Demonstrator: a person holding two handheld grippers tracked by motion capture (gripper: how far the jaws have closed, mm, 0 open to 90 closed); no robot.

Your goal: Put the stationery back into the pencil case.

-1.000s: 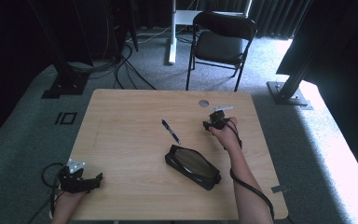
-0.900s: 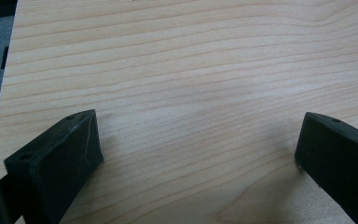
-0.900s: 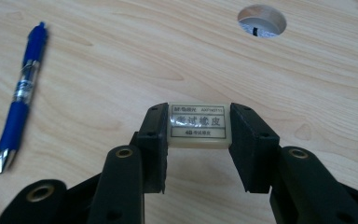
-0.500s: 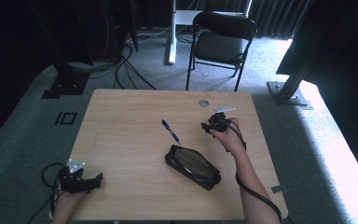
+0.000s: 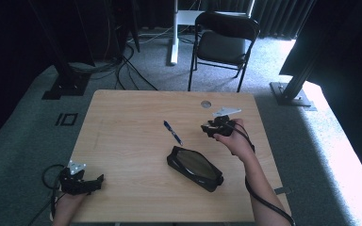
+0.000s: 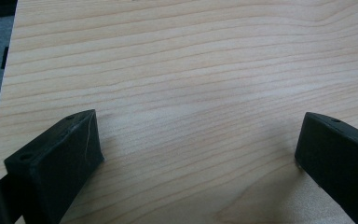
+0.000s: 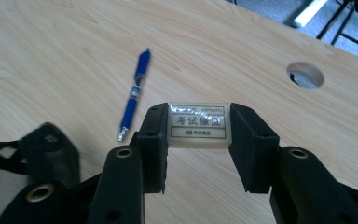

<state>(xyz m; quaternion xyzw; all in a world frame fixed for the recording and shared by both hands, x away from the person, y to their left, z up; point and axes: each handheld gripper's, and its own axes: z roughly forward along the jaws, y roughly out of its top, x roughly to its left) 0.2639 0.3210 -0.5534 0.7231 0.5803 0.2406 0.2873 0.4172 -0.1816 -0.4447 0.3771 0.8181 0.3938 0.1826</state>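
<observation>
My right gripper (image 7: 198,133) is shut on a small pale eraser (image 7: 198,125) with printed characters, held above the wooden table (image 5: 122,136); from above, the right gripper (image 5: 209,129) hangs over the table's right half. A blue pen (image 7: 134,93) lies on the wood just beyond and left of the eraser, and shows as the blue pen (image 5: 172,132) at the table's middle. A black pencil case (image 5: 194,167) lies near the front, left of my right forearm. My left gripper (image 5: 94,181) rests at the front left corner, open, its jaws wide apart over bare wood (image 6: 196,98).
A round cable hole (image 5: 206,103) sits near the table's far edge. A black folding chair (image 5: 226,42) stands behind the table, with cables and stand bases on the grey floor (image 5: 42,117) to the left.
My right gripper has lifted off the table with the eraser and shifted slightly toward the left. The left gripper has stayed where it was.
</observation>
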